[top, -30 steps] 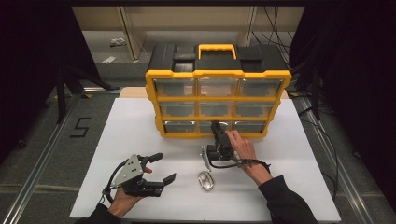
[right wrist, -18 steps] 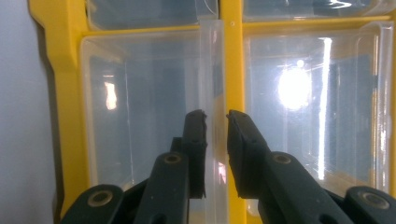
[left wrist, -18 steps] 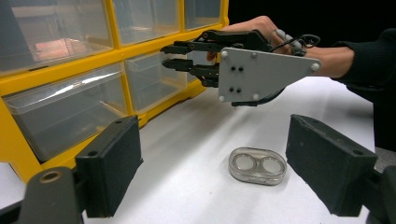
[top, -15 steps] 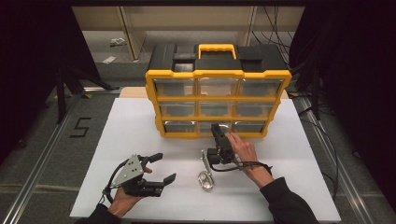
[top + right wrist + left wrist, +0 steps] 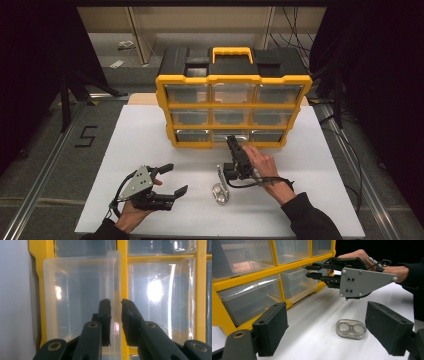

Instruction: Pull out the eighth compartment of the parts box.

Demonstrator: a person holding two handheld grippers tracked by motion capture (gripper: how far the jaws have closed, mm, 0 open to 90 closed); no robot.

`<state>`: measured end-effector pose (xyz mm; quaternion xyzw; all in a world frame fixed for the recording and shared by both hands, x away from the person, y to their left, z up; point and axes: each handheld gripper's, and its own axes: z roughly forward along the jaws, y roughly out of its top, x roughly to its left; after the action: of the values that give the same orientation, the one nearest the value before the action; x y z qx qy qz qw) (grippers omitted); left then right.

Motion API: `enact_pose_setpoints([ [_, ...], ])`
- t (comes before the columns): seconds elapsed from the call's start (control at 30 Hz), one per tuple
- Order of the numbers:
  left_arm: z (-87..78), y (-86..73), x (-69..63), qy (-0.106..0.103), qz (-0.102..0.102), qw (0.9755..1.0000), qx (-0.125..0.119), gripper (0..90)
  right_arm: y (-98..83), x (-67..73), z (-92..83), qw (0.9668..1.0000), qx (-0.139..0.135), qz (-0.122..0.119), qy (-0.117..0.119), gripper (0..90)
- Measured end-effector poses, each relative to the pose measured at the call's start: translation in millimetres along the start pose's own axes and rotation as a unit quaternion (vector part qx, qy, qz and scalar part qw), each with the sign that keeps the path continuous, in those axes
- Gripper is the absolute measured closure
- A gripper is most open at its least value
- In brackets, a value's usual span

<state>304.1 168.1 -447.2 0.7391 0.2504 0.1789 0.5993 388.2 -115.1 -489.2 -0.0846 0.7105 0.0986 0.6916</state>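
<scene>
A yellow organiser (image 5: 233,80) with clear drawers stands at the back of the white table. My right gripper (image 5: 231,139) is rolled on its side at the bottom middle drawer (image 5: 231,135). Its jaws sit one above the other (image 5: 310,271) and are shut on the clear front lip of that drawer (image 5: 115,277), which runs between the pads (image 5: 115,302). My left gripper (image 5: 176,179) rests low near the front left, open with nothing between its pads (image 5: 329,325). A clear twin-well lens case (image 5: 219,192) lies on the table between the two hands (image 5: 350,329).
The organiser's black top carries a yellow handle (image 5: 232,51). The white table top (image 5: 140,140) reaches its front edge just below the hands. Dark floor and metal rails (image 5: 45,170) flank the table, and cables (image 5: 340,115) hang at the right.
The right gripper has shifted only slightly at the bottom middle drawer. The left gripper and the lens case have kept still.
</scene>
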Motion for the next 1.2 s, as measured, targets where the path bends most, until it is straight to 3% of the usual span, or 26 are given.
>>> enact_pose_setpoints([
  [1.2, -1.9, 0.3, 0.3, 0.004, 0.001, 1.0, -0.003, 17.8, 3.0, -2.0, -40.0, 0.9996, -0.028, 0.003, 0.01, 79.0],
])
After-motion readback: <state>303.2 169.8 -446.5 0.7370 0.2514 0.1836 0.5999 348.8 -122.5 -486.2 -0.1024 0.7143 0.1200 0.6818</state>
